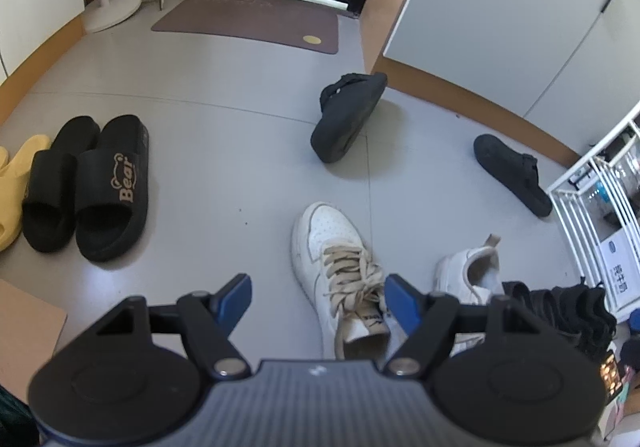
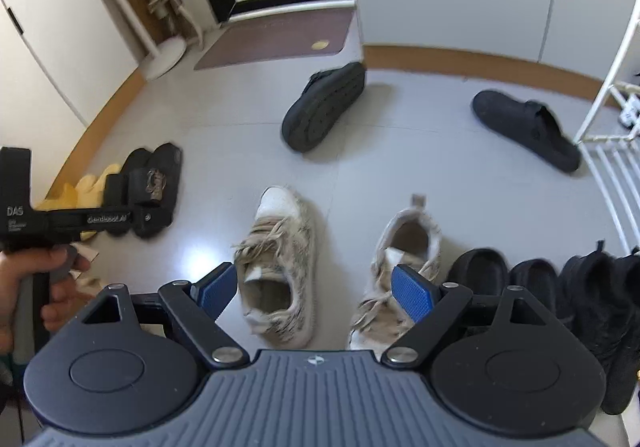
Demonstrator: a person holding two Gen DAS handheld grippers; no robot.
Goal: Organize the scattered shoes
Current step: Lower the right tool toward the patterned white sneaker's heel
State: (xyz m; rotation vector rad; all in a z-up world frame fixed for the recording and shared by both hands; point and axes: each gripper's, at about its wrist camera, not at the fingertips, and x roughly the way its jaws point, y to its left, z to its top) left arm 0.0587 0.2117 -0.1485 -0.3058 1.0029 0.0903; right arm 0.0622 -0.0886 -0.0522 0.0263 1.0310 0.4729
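Right now both grippers are hovering over the floor (image 1: 224, 95) with jaws spread wide and nothing between them. Using the doormat (image 1: 248, 23) as landmark: a white sneaker (image 1: 336, 267) is lying well short of it, just ahead of the left gripper (image 1: 318, 301). Its partner (image 2: 400, 271) is sitting beside it, under the right gripper (image 2: 316, 289). Two black sandals (image 2: 324, 107) (image 2: 524, 131) are lying nearer the doormat, the first seemingly tipped on its side. A hand (image 2: 28, 287) is gripping the left tool.

Both wrist cameras look steeply down along their fingers, near the floor (image 1: 224, 135). They share the white sneakers (image 1: 332, 247) and the doormat (image 2: 280, 35) beyond.
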